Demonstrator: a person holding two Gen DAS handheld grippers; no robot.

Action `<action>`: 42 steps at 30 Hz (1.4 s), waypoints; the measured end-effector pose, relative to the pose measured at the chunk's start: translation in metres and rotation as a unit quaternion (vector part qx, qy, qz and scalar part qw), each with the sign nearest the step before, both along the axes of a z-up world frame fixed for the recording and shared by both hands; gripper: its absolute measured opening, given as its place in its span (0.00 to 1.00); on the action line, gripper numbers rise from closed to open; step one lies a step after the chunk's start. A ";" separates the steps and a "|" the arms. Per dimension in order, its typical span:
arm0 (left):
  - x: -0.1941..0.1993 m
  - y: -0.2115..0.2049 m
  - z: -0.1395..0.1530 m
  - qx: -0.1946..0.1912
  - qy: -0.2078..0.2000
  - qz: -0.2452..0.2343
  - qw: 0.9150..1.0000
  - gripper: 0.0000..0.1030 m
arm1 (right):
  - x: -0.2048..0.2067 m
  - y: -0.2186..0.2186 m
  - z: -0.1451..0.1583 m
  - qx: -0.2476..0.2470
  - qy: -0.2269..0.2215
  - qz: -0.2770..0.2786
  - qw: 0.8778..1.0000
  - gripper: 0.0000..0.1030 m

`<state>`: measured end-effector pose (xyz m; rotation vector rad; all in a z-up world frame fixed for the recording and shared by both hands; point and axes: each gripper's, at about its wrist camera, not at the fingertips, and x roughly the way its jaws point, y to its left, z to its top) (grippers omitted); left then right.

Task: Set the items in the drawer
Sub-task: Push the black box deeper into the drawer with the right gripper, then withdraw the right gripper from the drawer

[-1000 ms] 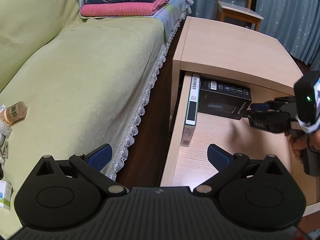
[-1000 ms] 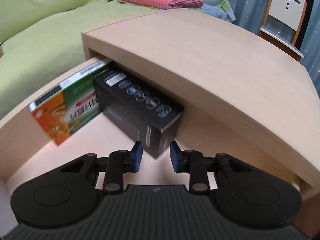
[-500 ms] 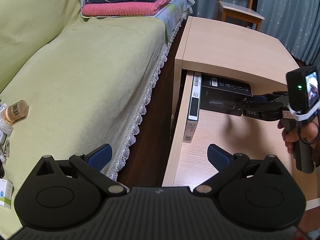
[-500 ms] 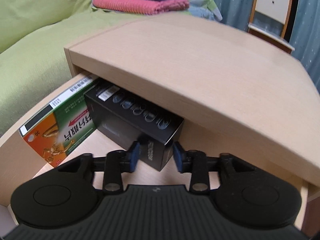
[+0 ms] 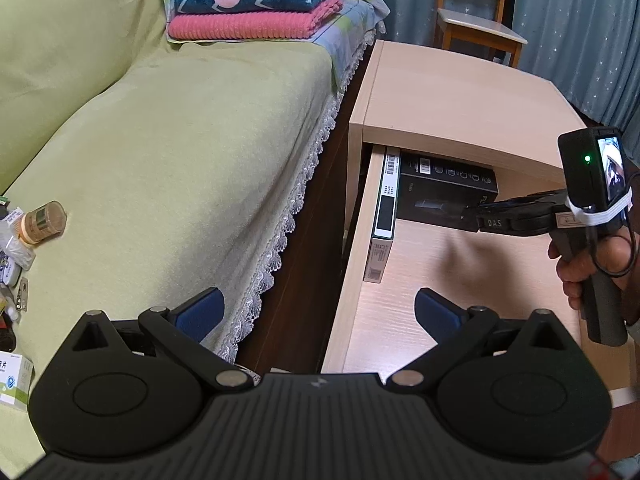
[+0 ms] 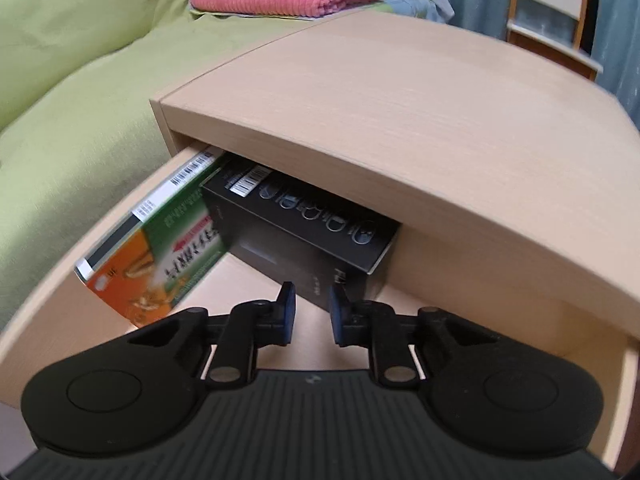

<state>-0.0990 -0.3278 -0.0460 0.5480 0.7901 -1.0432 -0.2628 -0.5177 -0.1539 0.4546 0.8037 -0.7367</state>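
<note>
The open wooden drawer (image 5: 400, 320) of the nightstand (image 5: 460, 100) holds a black box (image 5: 444, 196) at the back and a green and orange box (image 5: 386, 216) standing on edge along its left wall. My right gripper (image 5: 470, 214) reaches in from the right, its tip at the black box's front right corner. In the right wrist view the black box (image 6: 296, 248) and green box (image 6: 160, 264) lie just beyond my right gripper (image 6: 313, 304), which is nearly shut and holds nothing. My left gripper (image 5: 318, 304) hangs open and empty over the drawer's left edge.
A green-covered sofa (image 5: 180, 160) lies left of the nightstand, with folded towels (image 5: 256, 8) at its far end. A small bottle (image 5: 42, 222) and a white medicine box (image 5: 12, 380) rest on its near left. A chair (image 5: 476, 28) stands behind. A hand (image 5: 580, 268) holds the right gripper.
My right gripper has pushed deeper into the drawer, up to the black box's corner, and its fingers have drawn slightly closer. The left gripper has stayed open, with its view shifting a little.
</note>
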 end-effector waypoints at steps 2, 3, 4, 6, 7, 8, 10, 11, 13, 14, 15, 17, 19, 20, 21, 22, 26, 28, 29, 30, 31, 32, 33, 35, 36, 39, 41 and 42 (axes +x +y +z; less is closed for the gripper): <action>-0.001 0.004 0.003 -0.007 -0.005 -0.002 1.000 0.99 | -0.007 0.010 0.013 -0.001 -0.001 0.006 1.000 0.15; -0.002 0.006 0.004 -0.011 -0.008 -0.004 1.000 0.99 | -0.014 0.017 0.023 -0.003 -0.006 0.004 1.000 0.15; -0.003 0.007 0.006 -0.015 -0.012 -0.007 1.000 0.99 | -0.022 0.025 0.034 -0.005 -0.013 0.000 1.000 0.15; -0.007 0.010 0.008 -0.020 -0.017 -0.015 1.000 0.99 | -0.043 0.043 0.055 -0.015 -0.030 -0.021 0.999 0.16; -0.008 0.012 0.009 -0.024 -0.017 -0.021 0.999 0.99 | -0.054 0.053 0.065 -0.020 -0.039 -0.035 0.998 0.21; -0.010 0.013 0.010 -0.029 -0.015 -0.030 0.999 0.99 | -0.066 0.065 0.073 -0.025 -0.047 -0.051 0.997 0.26; -0.013 0.016 0.012 -0.038 -0.012 -0.046 0.998 0.99 | -0.088 0.089 0.085 -0.033 -0.058 -0.083 0.994 0.28; -0.014 0.017 0.013 -0.041 -0.008 -0.056 0.998 0.99 | -0.097 0.100 0.089 -0.035 -0.058 -0.096 0.993 0.28; -0.014 0.017 0.015 -0.043 -0.001 -0.076 0.996 0.99 | -0.114 0.122 0.095 -0.038 -0.056 -0.122 0.990 0.28; -0.014 0.017 0.015 -0.044 0.004 -0.086 0.995 0.99 | -0.122 0.131 0.098 -0.039 -0.056 -0.137 0.988 0.28; -0.014 0.016 0.016 -0.043 0.008 -0.095 0.995 0.99 | -0.129 0.139 0.101 -0.041 -0.056 -0.152 0.986 0.29; -0.013 0.014 0.017 -0.034 0.017 -0.110 0.993 0.99 | -0.143 0.154 0.107 -0.046 -0.063 -0.182 0.980 0.30; -0.015 0.012 0.018 -0.023 0.023 -0.124 0.992 0.99 | -0.155 0.166 0.110 -0.049 -0.084 -0.211 0.973 0.33; -0.018 0.012 0.019 -0.022 0.022 -0.129 0.991 0.99 | -0.160 0.171 0.110 -0.051 -0.094 -0.217 0.970 0.35; -0.020 0.011 0.019 -0.021 0.019 -0.126 0.992 0.99 | -0.164 0.174 0.109 -0.055 -0.101 -0.216 0.970 0.36; -0.023 0.010 0.018 -0.020 0.015 -0.119 0.993 0.99 | -0.167 0.178 0.109 -0.059 -0.108 -0.215 0.969 0.39; -0.035 0.005 0.014 -0.015 0.011 -0.087 0.996 0.99 | -0.184 0.180 0.104 -0.078 -0.102 -0.187 0.974 0.49; -0.042 0.003 0.013 -0.012 0.008 -0.068 0.998 0.99 | -0.195 0.172 0.103 -0.078 -0.092 -0.168 0.978 0.51; -0.045 0.002 0.013 -0.010 0.006 -0.059 0.998 0.99 | -0.201 0.168 0.103 -0.078 -0.089 -0.162 0.980 0.54; -0.048 0.001 0.013 -0.009 0.005 -0.052 0.999 0.99 | -0.207 0.163 0.105 -0.080 -0.090 -0.160 0.980 0.56; -0.050 0.000 0.013 -0.008 0.006 -0.051 0.999 0.99 | -0.213 0.161 0.106 -0.082 -0.094 -0.159 0.979 0.61; -0.051 0.000 0.012 -0.003 0.007 -0.050 0.999 0.99 | -0.220 0.159 0.107 -0.086 -0.096 -0.159 0.979 0.65; -0.050 -0.001 0.012 0.003 0.007 -0.047 0.999 0.99 | -0.226 0.159 0.107 -0.091 -0.095 -0.162 0.978 0.66; -0.048 -0.001 0.010 0.010 0.002 -0.043 0.999 0.99 | -0.236 0.163 0.103 -0.092 -0.093 -0.167 0.977 0.67; -0.047 0.001 0.011 0.009 -0.004 -0.043 0.999 0.99 | -0.242 0.166 0.100 -0.087 -0.095 -0.169 0.977 0.67; -0.039 0.014 0.008 0.005 -0.014 -0.054 0.998 0.99 | -0.256 0.179 0.088 -0.074 -0.101 -0.164 0.978 0.67; -0.032 0.024 0.006 0.003 -0.018 -0.064 0.998 0.99 | -0.263 0.189 0.083 -0.075 -0.092 -0.148 0.982 0.67; -0.029 0.029 0.005 0.003 -0.020 -0.069 0.997 0.99 | -0.266 0.194 0.081 -0.078 -0.083 -0.137 0.984 0.67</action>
